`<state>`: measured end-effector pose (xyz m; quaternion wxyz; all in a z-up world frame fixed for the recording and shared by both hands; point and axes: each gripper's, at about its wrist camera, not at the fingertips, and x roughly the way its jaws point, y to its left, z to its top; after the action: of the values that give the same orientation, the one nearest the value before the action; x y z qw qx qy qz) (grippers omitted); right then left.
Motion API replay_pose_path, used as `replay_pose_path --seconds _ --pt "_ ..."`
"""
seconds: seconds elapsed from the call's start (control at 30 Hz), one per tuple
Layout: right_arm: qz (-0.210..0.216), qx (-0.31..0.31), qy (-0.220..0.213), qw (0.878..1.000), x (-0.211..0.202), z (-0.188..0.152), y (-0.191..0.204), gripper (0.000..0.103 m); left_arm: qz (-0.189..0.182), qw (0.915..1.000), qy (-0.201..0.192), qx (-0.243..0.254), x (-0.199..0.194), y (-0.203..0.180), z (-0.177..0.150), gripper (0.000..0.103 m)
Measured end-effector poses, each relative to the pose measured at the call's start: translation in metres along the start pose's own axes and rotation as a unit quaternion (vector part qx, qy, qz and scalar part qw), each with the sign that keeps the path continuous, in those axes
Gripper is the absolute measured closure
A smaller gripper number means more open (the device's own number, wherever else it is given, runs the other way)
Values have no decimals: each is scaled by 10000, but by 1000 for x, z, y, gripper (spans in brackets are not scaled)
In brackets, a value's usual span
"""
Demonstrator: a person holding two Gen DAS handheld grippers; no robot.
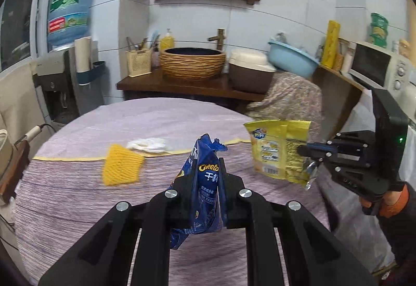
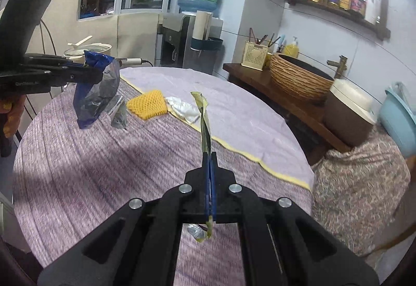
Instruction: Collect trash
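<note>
left gripper (image 1: 205,169) pinches the blue cheetos bag (image 1: 205,182), right gripper (image 2: 209,156) what looks like a yellow wrapper (image 2: 204,119)

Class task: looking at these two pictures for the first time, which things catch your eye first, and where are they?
A blue Cheetos bag is pinched in the left tool, raised over the purple tablecloth. To its right, the right tool grips a yellow snack packet. On the cloth behind lie a yellow foam net and a crumpled white tissue.

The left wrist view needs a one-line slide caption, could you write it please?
Left gripper clamps a blue Cheetos bag; right gripper holds a yellow wrapper.
</note>
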<state>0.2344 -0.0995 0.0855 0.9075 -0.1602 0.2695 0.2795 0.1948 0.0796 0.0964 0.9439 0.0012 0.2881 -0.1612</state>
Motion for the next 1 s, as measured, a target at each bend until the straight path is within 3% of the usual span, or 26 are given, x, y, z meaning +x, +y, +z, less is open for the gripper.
replay_pose_path --seconds 0.37,0.63,0.83,1.0 --pt "-489 598 -25 9970 -93 -83 -42 102 -1091 9940 64 40 21 -115 -20 89" --pt "-1268 1180 185 9847 -142 -155 -90 102 -1848 9823 116 296 37 -203 -19 89" --pt "-1577 1428 602 9752 -135 -205 -112 102 -2088 9766 294 418 58 -246 -30 89" --pt "-1448 1815 923 9683 -106 -249 -119 102 -2161 9743 497 397 77 -268 -48 89"
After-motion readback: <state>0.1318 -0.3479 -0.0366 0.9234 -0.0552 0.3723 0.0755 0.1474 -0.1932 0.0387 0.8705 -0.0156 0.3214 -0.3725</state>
